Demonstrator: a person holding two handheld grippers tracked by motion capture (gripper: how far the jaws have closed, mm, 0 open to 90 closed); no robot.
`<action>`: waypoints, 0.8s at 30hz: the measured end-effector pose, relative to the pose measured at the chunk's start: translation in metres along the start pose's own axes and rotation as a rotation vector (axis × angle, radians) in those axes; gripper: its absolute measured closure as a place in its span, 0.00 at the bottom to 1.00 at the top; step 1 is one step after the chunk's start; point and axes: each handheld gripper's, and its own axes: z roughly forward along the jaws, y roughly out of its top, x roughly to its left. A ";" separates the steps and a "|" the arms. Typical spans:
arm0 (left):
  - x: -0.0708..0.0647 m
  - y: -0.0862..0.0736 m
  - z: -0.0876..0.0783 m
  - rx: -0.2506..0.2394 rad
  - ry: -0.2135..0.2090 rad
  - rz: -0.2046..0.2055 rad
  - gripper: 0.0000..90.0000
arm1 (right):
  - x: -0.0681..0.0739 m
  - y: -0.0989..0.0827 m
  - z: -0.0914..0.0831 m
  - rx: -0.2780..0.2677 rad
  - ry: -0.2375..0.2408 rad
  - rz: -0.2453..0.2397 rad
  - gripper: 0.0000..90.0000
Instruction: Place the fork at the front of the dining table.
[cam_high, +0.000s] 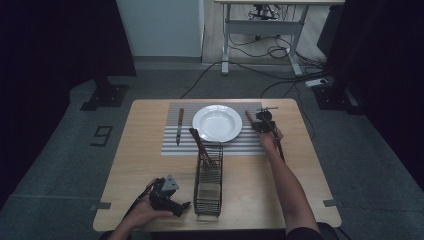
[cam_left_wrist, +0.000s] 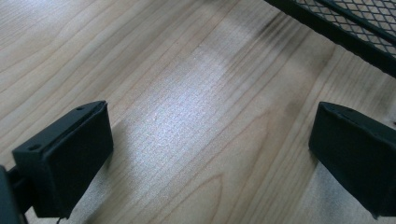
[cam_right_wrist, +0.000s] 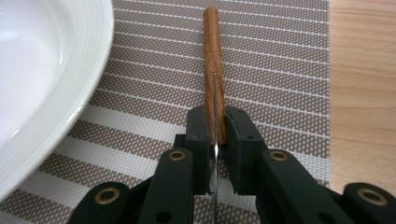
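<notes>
Right hand-held gripper (cam_right_wrist: 215, 140) clamps a wooden-handled knife (cam_right_wrist: 214, 70) over the striped placemat (cam_right_wrist: 280, 70); left hand-held gripper (cam_left_wrist: 210, 154) gapes wide above the counter (cam_left_wrist: 187, 93).

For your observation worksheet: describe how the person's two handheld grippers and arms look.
Both grippers are black. The left gripper carries a grey three-cornered plate and blocky rectangular claw pads. The right gripper has linkage arms with brass-coloured rivets. Forearms are bare; cables trail back.

Glossy white plate (cam_right_wrist: 42, 84), woven placemat (cam_right_wrist: 280, 70), wood-grained table (cam_left_wrist: 187, 116), wire-mesh metal basket (cam_high: 208, 180).
</notes>
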 end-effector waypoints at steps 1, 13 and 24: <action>0.000 0.000 0.000 0.000 0.001 0.000 0.00 | -0.002 0.000 0.000 -0.007 0.002 0.008 0.89; 0.000 0.000 0.000 0.000 -0.002 0.001 0.00 | -0.013 -0.002 0.003 -0.048 0.041 0.072 0.86; 0.000 0.000 0.000 0.000 -0.002 0.001 0.00 | -0.020 0.000 -0.002 -0.062 0.023 0.077 0.80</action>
